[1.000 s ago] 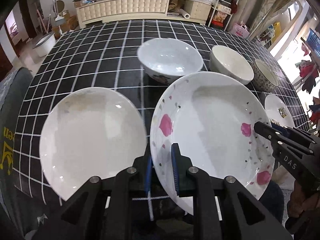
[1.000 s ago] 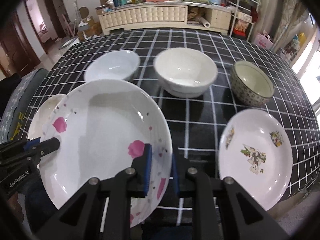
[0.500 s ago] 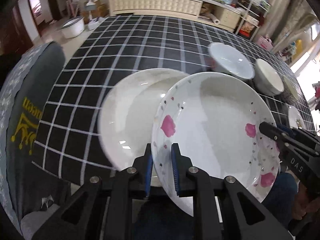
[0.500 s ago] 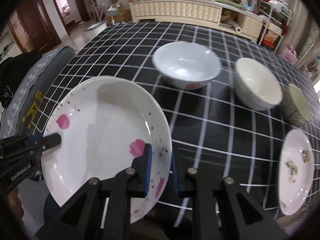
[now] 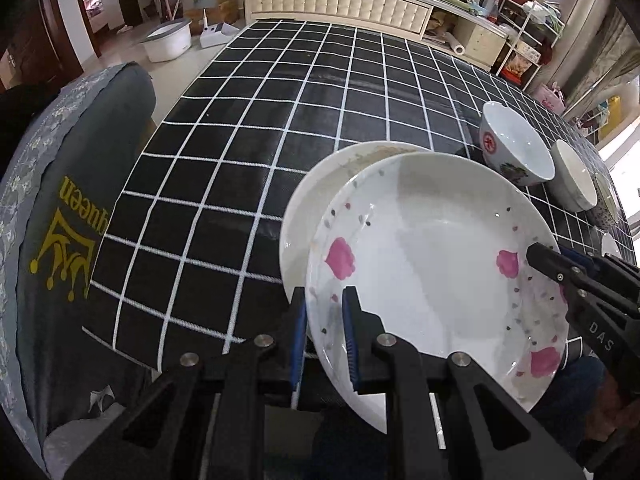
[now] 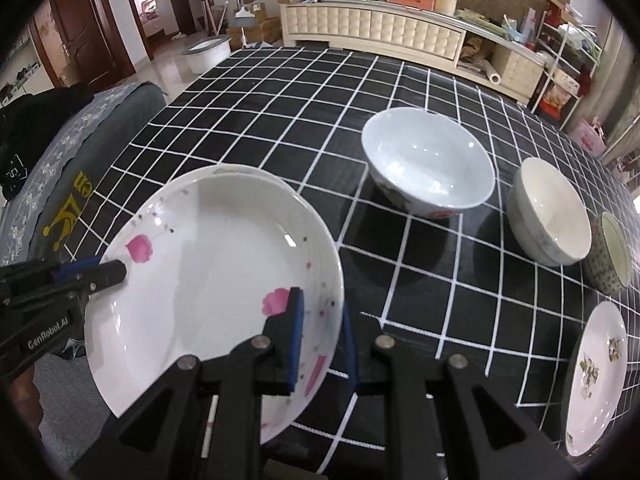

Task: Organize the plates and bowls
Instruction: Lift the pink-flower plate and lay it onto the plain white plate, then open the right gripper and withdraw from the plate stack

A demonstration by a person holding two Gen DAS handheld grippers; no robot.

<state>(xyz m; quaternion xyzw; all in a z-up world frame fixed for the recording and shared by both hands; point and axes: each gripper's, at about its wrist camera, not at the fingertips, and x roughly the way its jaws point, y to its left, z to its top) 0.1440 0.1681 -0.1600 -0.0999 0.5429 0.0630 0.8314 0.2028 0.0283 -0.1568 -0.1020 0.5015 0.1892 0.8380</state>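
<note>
A white plate with pink flowers (image 5: 432,264) (image 6: 208,280) hangs above the checked table, held from both sides. My left gripper (image 5: 323,320) is shut on its left rim, and my right gripper (image 6: 320,332) is shut on its right rim. Each gripper shows in the other's view, clamped on the far edge. Under the flowered plate lies a plain white plate (image 5: 320,192) (image 6: 236,171), mostly covered by it. Three bowls stand in a row to the right: a large white bowl (image 6: 428,164), a cream bowl (image 6: 552,212) and a patterned bowl (image 6: 612,256).
A white plate with a cartoon print (image 6: 596,372) lies at the table's right front edge. A grey cushioned seat with a gold crown print (image 5: 60,208) stands beside the table's left edge. A low cabinet (image 6: 380,32) stands behind the table.
Both grippers carried the flowered plate leftward across the table. It was beside the plain white plate and now hangs over it, covering most of it.
</note>
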